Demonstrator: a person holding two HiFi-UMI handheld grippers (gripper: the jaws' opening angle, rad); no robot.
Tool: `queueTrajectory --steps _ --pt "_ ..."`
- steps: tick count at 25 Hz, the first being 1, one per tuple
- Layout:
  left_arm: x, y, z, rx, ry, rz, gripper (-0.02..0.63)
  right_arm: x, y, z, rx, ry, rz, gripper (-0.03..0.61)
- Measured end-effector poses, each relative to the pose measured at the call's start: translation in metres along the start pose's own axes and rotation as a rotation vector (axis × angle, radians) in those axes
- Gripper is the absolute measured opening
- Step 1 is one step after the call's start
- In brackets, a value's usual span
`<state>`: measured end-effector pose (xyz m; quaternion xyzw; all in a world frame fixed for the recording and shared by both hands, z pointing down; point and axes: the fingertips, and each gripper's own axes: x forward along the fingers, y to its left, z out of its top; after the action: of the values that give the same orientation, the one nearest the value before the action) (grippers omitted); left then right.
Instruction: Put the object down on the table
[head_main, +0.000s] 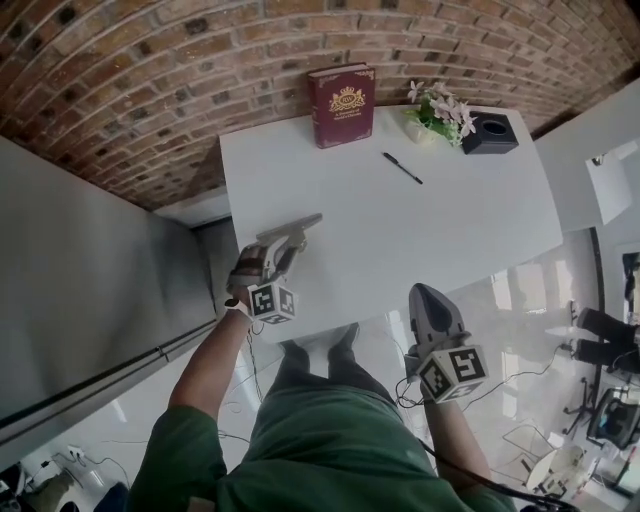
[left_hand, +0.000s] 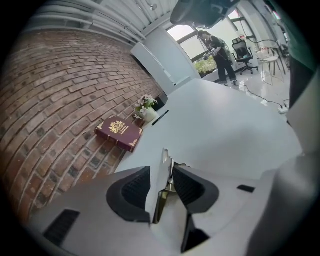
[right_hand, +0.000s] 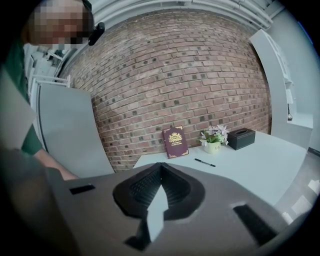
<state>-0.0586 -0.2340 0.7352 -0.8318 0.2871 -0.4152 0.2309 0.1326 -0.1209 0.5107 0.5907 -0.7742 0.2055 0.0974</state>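
Head view: left gripper sits at the near-left corner of the white table, metal clip at its tip; right gripper hangs off the near edge. Left gripper view: jaws apart, the clip loose between them, apparently resting on the table. Right gripper view: right gripper closed, empty. We judge the risk is that pulling back snags the clip and drags it off the edge.

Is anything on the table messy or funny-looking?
Nothing is spilled or broken. One odd bit: a metal clip sits between the left hand-held gripper's open jaws, right by the table's left edge, so it might slip off.
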Motion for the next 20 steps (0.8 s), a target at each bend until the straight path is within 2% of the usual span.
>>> queueTrajectory --steps 11,16,20 --pt "-0.069 0.053 0.054 -0.071 -0.09 0.123 0.137 0.014 0.016 0.03 -0.017 -0.064 0.084 0.003" --pt "-0.103 0.086 0.096 -0.191 -0.165 0.164 0.131 0.019 0.023 0.048 -0.034 -0.111 0.129 0.003" --pt "-0.141 0.114 0.135 -0.311 -0.261 0.207 0.085 0.018 0.032 0.069 -0.076 -0.152 0.157 0.003"
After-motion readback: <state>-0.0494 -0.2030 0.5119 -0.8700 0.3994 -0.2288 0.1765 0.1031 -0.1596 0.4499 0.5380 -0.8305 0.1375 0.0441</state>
